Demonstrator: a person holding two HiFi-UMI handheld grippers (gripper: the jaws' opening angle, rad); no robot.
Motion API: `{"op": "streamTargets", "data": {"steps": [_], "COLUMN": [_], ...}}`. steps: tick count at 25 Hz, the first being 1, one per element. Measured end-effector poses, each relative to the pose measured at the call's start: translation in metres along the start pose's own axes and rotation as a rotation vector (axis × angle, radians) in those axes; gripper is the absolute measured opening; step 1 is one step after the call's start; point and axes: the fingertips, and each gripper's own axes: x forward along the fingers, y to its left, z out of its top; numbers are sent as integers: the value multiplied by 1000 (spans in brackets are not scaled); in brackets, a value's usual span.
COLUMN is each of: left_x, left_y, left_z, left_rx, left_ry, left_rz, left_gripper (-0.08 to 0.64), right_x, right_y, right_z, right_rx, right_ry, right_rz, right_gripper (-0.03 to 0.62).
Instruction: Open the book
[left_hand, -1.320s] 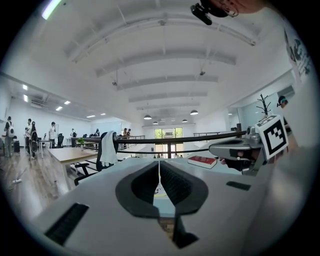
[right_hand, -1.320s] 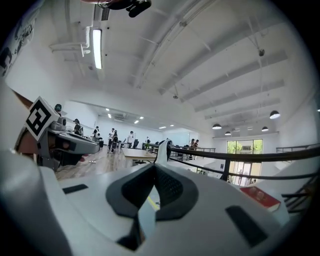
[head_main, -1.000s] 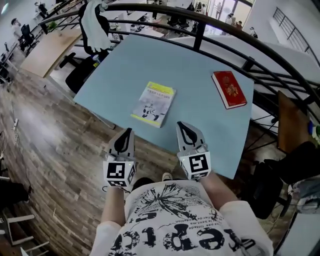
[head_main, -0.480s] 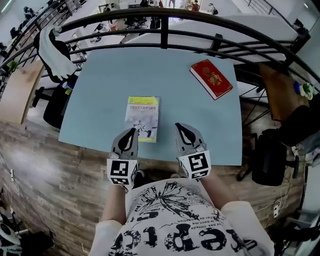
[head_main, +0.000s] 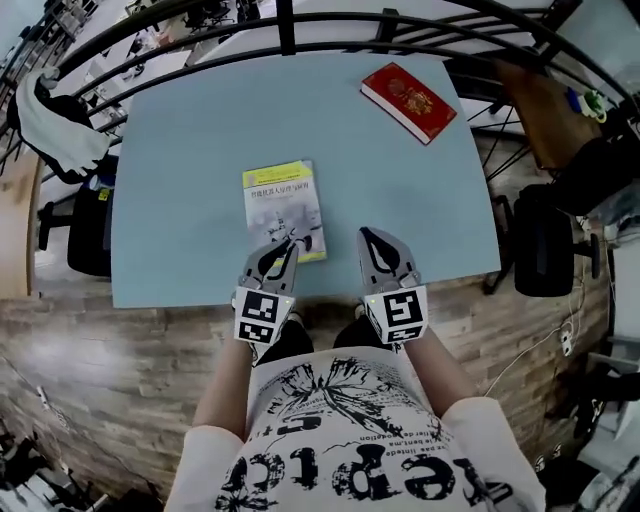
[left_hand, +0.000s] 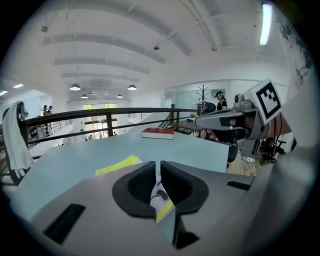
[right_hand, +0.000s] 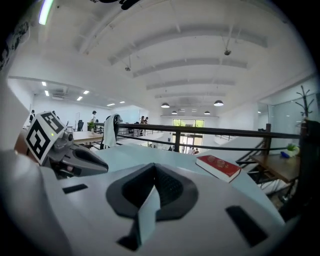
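Two books on one table, two grippers with jaws together.
One blue table (head_main: 180, 150) carries both volumes. One red book (head_main: 414, 102), thick and probably hardbound, so stiff and heavier, lies well beyond and to the right of the jaws of the right gripper (head_main: 374, 242), which are closed on nothing. One yellow paperback (head_main: 283, 205), thin, light and likely floppy, lies flat directly ahead of the left gripper (head_main: 285, 248). That gripper's closed, empty jaws overlap the paperback's near right corner in the head view; contact cannot be told. Best hold, by judgement: the cover's free edge, with the other jaws steadying the spine side.
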Motion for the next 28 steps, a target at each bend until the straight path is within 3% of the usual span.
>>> {"op": "streamTargets", "data": {"steps": [5, 9, 17, 21, 25, 28], "left_x": [36, 55, 81, 82, 77, 73], "left_y": [-25, -41, -42, -39, -42, -38], "left_z": [-47, -80, -118, -114, -108, -102], "left_rx": [91, 148, 255, 196, 125, 99], "left_ry": [125, 199, 295, 273, 248, 231], "left_rz": [-156, -230, -207, -198, -220, -205], "left_gripper": [105, 134, 170, 165, 49, 23], "right_x": [1, 1, -4, -8, -11, -11], "right_y": [4, 6, 9, 10, 12, 16], "right_z": [-25, -42, -69, -71, -66, -59], "right_rx": [40, 65, 90, 79, 69, 52], "right_ry": [52, 84, 133, 135, 130, 116], "right_rz": [-62, -91, -134, -156, -153, -141], "right_gripper": [11, 11, 12, 12, 12, 11]}}
